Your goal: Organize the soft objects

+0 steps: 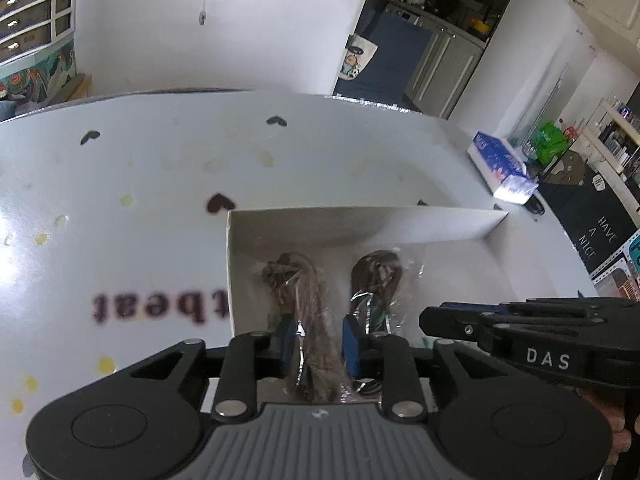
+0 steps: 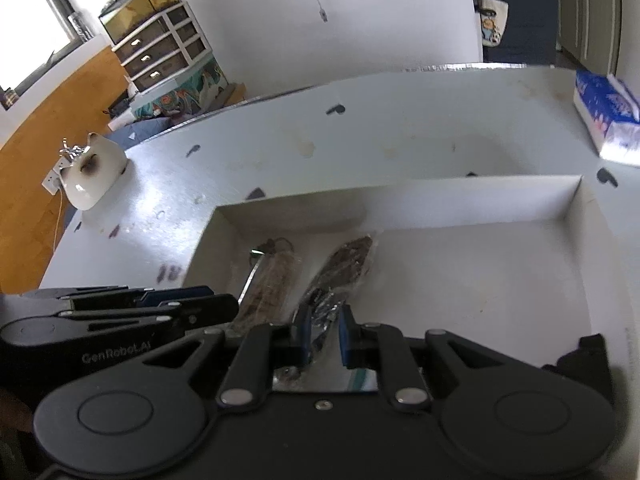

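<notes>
Gripping a brown plastic-wrapped bundle (image 1: 316, 320) by its near end, the left tool (image 1: 320, 344) is hanging over the white box (image 1: 360, 224); the right tool (image 2: 324, 334) is pinching the second wrapped bundle (image 2: 340, 268) beside it. Both bundles are looking light, limp and slippery, best held mid-length.

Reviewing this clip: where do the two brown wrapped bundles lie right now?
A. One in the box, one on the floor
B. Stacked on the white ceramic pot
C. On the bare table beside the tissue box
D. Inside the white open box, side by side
D: in the right wrist view both wrapped bundles, left and right, lie side by side on the floor of the white open box, within its walls.
</notes>
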Demonstrator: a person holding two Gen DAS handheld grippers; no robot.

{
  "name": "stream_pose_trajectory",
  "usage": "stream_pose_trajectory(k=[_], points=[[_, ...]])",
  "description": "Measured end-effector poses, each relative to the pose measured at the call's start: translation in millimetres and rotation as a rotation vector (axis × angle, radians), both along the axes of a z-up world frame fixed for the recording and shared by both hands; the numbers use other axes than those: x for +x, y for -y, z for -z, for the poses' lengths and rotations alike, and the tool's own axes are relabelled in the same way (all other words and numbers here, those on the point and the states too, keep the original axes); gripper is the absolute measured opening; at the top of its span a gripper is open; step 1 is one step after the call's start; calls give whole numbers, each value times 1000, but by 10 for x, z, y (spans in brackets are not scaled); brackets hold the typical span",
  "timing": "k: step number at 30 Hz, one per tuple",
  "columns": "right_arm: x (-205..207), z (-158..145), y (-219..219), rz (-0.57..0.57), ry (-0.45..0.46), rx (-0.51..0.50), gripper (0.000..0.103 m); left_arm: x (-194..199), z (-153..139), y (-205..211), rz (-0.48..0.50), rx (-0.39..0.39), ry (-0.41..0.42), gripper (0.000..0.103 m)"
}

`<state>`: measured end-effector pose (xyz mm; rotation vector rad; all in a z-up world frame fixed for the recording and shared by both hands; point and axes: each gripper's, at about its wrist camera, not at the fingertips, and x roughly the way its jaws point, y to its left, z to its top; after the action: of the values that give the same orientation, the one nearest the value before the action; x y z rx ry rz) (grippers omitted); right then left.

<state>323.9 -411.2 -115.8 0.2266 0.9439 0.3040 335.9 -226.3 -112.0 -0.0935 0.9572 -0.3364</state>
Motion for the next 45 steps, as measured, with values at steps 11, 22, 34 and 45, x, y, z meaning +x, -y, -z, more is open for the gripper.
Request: stream_pose_trajectory(k=[11,22,34,45], points=[[-337,-410,145,4,128,-19,34,-350,-380,-25,-83,-12,68,62],[-735,-597,314,-9,199,-54,48,-824,-605,4,-157,4,144,85],[-1271,-791,241,54,278,-91,66,-1301,-810,-198,-175,-2,221,103],[-1896,-883,62,139,304,-142,82,-1831,-894,-494,-167,-24,251,103]])
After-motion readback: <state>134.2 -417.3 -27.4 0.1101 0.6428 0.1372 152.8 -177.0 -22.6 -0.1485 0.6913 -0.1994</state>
